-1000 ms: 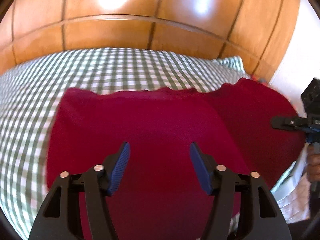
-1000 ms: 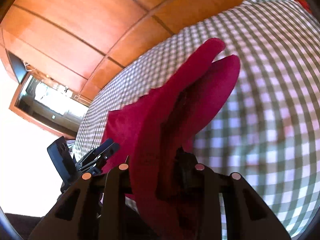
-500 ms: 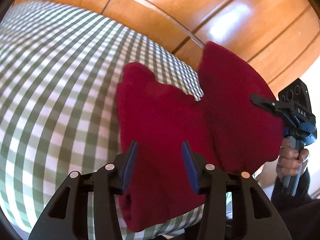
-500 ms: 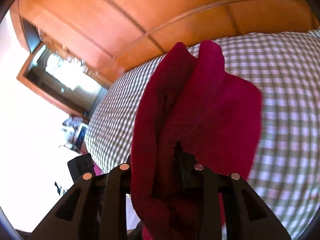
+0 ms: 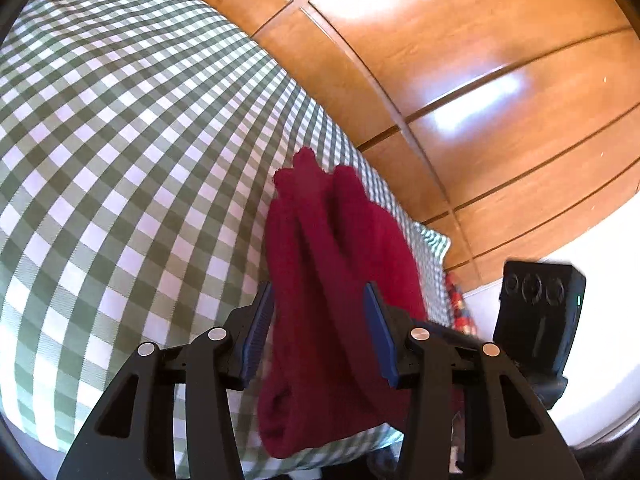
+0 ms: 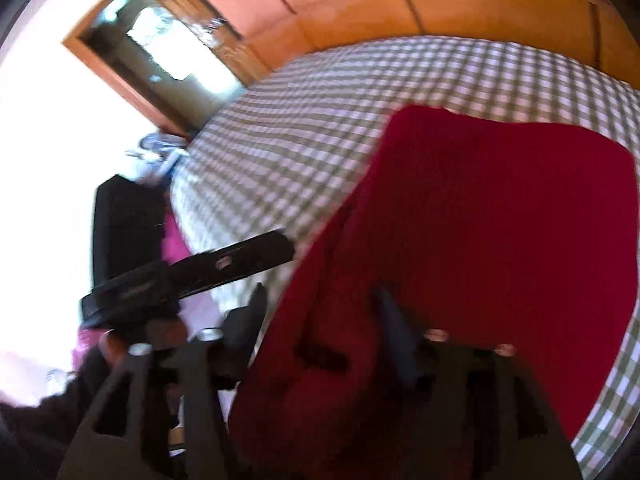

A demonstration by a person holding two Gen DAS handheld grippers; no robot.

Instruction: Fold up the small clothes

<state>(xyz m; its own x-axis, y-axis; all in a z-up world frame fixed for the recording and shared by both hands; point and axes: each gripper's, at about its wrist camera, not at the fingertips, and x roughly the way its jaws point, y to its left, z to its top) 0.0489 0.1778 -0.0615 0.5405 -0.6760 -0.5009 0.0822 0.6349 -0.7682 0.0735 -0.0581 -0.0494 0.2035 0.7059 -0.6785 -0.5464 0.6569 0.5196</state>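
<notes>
Left wrist view: left gripper (image 5: 318, 334) has its blue-padded fingers (image 5: 256, 330) apart, red garment (image 5: 332, 280) bunched between them. The left pad sits at the cloth's edge; can't tell whether either pad presses, so grip state is unclear. The garment hangs in vertical folds over the near edge of the green-checked bed cover (image 5: 120, 140). Wooden panelling (image 5: 500, 80) behind. Black body of the other gripper unit (image 5: 536, 320) at right.

Right wrist view, blurred: right gripper (image 6: 320, 320) fingers have just been opening and now stand spread, released. The red garment (image 6: 500, 220) lies mostly flat on the checked cover (image 6: 320, 120), its near part draped between and over the fingers. The left gripper (image 6: 192, 276) crosses at left. Mirror frame (image 6: 132, 80) at upper left.
</notes>
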